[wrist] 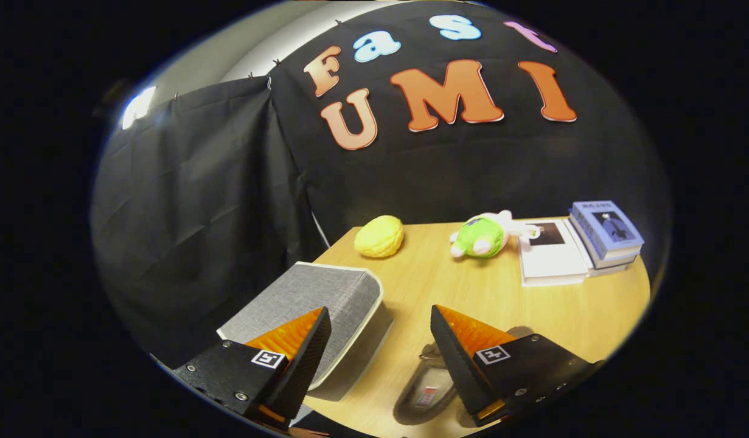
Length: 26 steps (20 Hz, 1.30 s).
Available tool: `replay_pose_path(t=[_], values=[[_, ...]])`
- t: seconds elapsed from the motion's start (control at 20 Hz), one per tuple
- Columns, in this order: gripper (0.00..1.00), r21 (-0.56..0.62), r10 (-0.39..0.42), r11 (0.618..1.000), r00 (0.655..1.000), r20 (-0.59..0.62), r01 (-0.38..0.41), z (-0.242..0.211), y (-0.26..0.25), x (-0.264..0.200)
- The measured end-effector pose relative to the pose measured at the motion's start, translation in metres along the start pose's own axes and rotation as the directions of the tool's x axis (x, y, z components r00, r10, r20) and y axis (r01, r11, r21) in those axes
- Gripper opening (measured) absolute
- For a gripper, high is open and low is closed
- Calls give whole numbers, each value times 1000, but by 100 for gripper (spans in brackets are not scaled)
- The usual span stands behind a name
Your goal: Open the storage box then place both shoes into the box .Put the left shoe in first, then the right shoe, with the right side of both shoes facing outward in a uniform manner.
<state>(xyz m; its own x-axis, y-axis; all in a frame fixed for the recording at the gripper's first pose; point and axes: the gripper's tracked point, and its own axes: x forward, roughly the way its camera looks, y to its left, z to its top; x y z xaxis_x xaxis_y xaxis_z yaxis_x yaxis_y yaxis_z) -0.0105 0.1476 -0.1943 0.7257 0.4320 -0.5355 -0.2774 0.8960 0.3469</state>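
The storage box [325, 304], grey fabric with a stiff pale-rimmed lid, looked light; its lid's near right edge seemed the likeliest hold. The gripper [380, 340] hung above the tabletop [532, 310], fingers apart and empty.

wall: black cloth [185, 201] draped, creased, pinned along top | beyond, 11 o'clock: pale wall [240, 48], bright light patch [137, 106] | tabletop [569, 316]: light wood grain, 5 o'clock

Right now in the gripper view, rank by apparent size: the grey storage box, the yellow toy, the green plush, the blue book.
1. Grey storage box, nearest, so inflated.
2. Blue book.
3-4. Green plush and yellow toy look alike.
Hand-held gripper open, holding nothing.
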Motion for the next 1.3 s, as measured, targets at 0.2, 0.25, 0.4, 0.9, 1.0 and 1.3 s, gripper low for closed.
replay_pose_path(t=[0.2,0.25,0.4,0.9,1.0,1.3], values=[[97,109,82,991,995,-50,-76,-13,13,11],[97,123,95,989,994,-58,-87,-18,15,14],[97,187,162,972,982,-98,-142,-30,28,25],[96,438,280,878,948,-151,-190,-61,36,68],[96,472,304,857,943,-137,-208,-65,39,74],[96,551,372,787,926,-64,-278,-67,45,84]])
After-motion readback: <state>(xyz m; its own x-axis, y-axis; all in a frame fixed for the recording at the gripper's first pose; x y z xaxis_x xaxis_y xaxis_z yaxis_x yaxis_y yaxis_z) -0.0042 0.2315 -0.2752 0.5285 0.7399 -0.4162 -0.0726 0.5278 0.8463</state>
